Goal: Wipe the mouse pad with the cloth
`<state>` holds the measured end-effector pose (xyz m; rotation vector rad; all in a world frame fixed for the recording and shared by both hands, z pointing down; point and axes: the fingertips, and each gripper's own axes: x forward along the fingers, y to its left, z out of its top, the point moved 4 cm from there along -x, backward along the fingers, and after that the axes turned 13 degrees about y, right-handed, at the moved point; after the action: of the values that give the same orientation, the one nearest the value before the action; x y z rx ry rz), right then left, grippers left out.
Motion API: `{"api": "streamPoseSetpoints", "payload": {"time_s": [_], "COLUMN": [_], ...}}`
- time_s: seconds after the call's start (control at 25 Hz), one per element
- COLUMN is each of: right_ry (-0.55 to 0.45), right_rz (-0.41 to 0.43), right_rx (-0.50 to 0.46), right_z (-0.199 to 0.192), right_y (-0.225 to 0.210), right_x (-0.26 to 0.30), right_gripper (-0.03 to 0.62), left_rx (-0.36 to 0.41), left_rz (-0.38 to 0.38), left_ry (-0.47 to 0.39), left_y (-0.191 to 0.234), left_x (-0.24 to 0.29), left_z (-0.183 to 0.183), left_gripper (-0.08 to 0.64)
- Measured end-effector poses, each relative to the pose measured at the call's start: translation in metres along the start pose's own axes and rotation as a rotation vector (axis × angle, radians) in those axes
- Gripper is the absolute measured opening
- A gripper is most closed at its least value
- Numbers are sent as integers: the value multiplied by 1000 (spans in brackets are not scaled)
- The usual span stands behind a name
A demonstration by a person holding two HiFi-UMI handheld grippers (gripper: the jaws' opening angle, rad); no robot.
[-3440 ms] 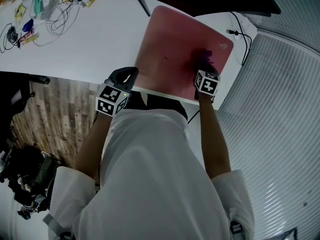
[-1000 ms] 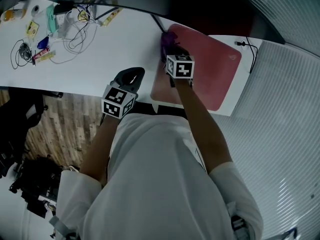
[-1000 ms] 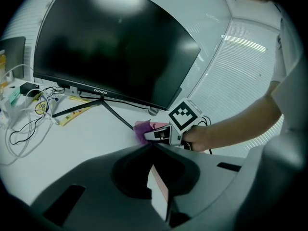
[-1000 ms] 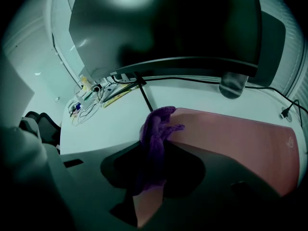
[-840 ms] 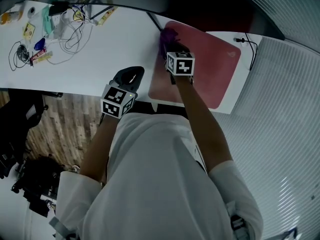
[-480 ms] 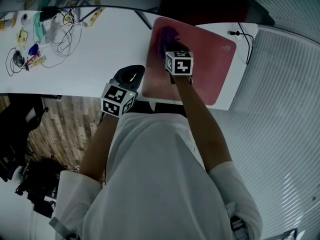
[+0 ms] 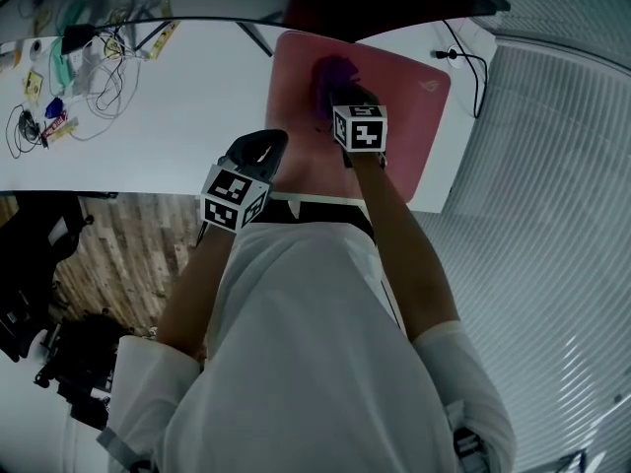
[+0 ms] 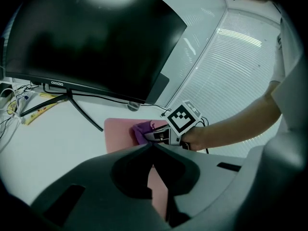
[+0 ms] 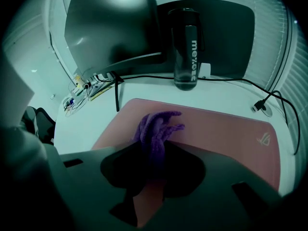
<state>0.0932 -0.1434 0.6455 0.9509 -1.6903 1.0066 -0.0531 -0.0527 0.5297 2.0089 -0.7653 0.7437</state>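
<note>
Desk (image 7: 177, 106), white, fills the upper half of the head view. Pink mouse pad (image 7: 404, 106) lies on it, upper centre-right. Left gripper (image 7: 258, 151) hovers just beside the pad's lower left edge, jaws pressed together with nothing between. Right gripper (image 7: 342, 95) is clamped on the purple cloth (image 7: 333, 72), which rests on the pad's upper left part.

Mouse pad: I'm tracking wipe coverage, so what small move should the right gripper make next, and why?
Probably drag the cloth sideways toward the logo end. The right gripper is shut on the purple cloth, which rests on the mouse pad left of its middle, and the stretch toward the logo lies bare.
</note>
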Motion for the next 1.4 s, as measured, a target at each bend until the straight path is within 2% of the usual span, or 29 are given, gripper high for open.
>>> {"api": "streamPoseSetpoints", "payload": {"time_s": [0.52,0.96,1.4], "right_ry": [2,3,7], "right_rz": [-45,-74,-116], "right_rx": [-14,37,80], "right_z": [-29,-58,-81], "right_y": [-69,-140,-192], "right_x": [-22,-43,-61], "right_gripper": [133,135,136], "left_rx": [19,47,65], "left_rz": [-18,-44,-69], "left_ry": [23,44,41], "left_y": [-40,-77,-108], "left_x": [46,86,109], "left_z": [20,38,49], "left_gripper": [17,17,17]}}
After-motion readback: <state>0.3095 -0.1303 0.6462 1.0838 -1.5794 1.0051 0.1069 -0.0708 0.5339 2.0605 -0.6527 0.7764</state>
